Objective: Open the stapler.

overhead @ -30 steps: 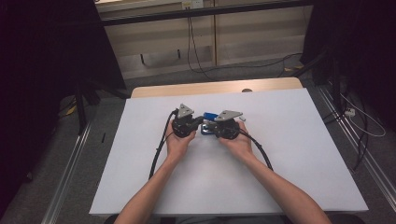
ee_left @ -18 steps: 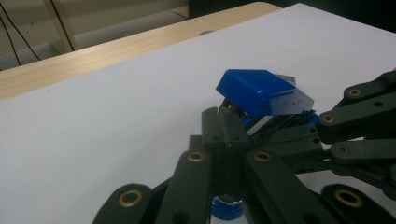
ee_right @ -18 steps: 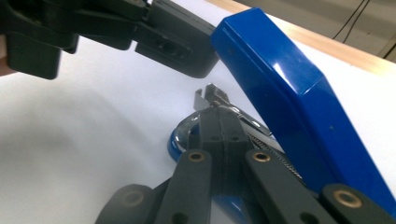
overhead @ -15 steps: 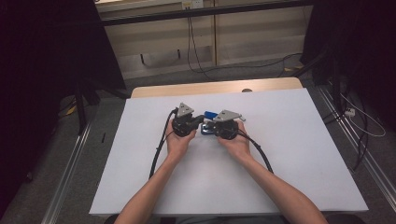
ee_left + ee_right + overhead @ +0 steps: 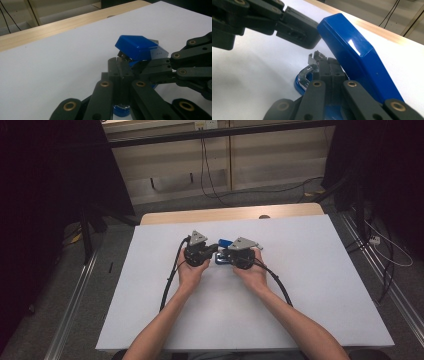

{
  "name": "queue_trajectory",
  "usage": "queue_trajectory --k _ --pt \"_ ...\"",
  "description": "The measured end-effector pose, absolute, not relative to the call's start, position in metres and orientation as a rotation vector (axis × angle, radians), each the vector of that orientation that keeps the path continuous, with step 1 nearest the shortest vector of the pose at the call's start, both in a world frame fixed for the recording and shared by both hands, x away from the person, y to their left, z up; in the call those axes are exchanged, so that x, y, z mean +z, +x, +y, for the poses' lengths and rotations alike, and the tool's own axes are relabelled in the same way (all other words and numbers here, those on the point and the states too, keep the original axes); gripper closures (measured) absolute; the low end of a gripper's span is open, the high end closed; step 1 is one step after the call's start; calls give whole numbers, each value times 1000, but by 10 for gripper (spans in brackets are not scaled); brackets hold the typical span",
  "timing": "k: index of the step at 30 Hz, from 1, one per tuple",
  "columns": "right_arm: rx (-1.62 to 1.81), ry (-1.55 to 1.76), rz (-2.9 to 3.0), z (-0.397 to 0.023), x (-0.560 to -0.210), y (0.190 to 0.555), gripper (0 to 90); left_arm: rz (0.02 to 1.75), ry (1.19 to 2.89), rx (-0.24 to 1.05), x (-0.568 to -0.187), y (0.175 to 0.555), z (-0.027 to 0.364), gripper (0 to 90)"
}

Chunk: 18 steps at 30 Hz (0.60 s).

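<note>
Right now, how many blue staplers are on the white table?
1. The blue stapler sits mid-table, its lid tipped open, between the left gripper and right gripper. Nothing suggests another is hidden.

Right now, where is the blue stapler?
In the high view the blue stapler sits mid-table on the white sheet, squeezed between the left gripper and the right gripper.

I'm working in a lab: white-covered tabletop (image 5: 310, 285), black curtains (image 5: 45, 195) at both sides, loose cables (image 5: 210, 175) on the floor.
</note>
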State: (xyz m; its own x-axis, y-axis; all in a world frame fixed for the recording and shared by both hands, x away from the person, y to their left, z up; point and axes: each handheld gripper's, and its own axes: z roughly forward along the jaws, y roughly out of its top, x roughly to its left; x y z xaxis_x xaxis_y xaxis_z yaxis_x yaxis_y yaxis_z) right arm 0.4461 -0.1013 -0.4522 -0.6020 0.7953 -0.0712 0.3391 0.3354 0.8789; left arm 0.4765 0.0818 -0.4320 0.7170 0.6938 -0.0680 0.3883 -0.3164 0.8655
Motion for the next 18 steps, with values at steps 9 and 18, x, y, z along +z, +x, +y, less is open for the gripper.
queue_trajectory --k 9,18 --pt "1213 993 2102 -101 -452 446 900 825 1964 390 -438 476 77 900" --pt "1210 996 2101 -101 -453 446 900 811 1968 406 -441 477 77 900"
